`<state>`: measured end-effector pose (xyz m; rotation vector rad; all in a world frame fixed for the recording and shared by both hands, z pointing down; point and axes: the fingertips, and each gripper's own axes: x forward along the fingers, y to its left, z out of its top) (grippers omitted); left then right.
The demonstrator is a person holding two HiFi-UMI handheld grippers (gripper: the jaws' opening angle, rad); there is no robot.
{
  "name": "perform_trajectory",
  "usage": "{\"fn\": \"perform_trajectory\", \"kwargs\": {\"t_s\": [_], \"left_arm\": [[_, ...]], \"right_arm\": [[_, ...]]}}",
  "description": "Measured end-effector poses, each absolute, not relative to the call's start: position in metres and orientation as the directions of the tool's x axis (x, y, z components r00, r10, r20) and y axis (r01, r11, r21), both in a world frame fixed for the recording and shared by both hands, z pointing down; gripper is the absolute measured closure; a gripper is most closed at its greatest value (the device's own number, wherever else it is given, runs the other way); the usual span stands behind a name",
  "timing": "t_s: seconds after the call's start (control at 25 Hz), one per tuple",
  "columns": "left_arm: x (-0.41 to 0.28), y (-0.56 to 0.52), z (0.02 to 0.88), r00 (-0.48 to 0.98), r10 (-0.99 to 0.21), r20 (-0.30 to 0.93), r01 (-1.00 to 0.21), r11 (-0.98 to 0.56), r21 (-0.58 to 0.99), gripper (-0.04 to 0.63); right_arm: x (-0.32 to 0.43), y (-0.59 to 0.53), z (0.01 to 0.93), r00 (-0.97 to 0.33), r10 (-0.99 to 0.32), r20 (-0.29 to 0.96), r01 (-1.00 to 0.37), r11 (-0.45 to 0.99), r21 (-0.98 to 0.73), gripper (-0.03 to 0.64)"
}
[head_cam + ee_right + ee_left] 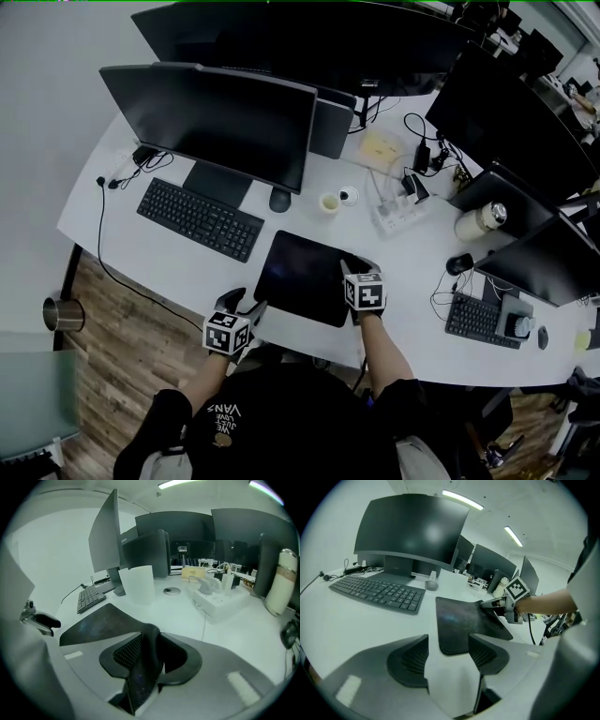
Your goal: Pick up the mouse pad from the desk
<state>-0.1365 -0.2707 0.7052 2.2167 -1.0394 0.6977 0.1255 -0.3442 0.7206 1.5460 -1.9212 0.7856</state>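
Right hand-held gripper (149, 660) is clamped on the mouse pad (302, 277) at its right edge, curling that edge up while the rest lies flat on the desk (178, 267); left hand-held gripper (447, 658) hovers, jaws apart, at the near-left corner, probably to take that side

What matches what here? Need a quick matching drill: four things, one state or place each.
Things:
1. left gripper
2. right gripper
3. keyboard
4. mouse pad

States:
A. right edge curled up off the desk
B. jaws apart, gripping nothing
C. lies left of the mouse pad
D. clamped on the mouse pad's edge

Pairs: 1-B, 2-D, 3-C, 4-A
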Motion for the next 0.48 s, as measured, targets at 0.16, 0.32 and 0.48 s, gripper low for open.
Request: {"fn": "perform_trajectory", "kwargs": {"t_s": [0.16, 0.32, 0.48], "left_arm": [[-0.136, -0.27, 0.709, 0.523, -0.494, 0.695, -0.826, -0.495, 0.27, 0.342], [-0.13, -0.269, 0.714, 0.488, -0.494, 0.72, -0.847, -0.466, 0.254, 0.314], [-0.12, -0.268, 0.721, 0.488, -0.476, 0.731, -0.849, -0.453, 0.271, 0.313]], "right_arm": [[0.119, -0.343, 0.714, -0.209, -0.671, 0.712, -0.976, 0.187, -0.11, 0.521], [0.115, -0.34, 0.708, -0.209, -0.681, 0.701, -0.976, 0.187, -0.11, 0.543], [0.113, -0.337, 0.704, -0.211, -0.688, 0.694, -0.976, 0.188, -0.111, 0.546]]}}
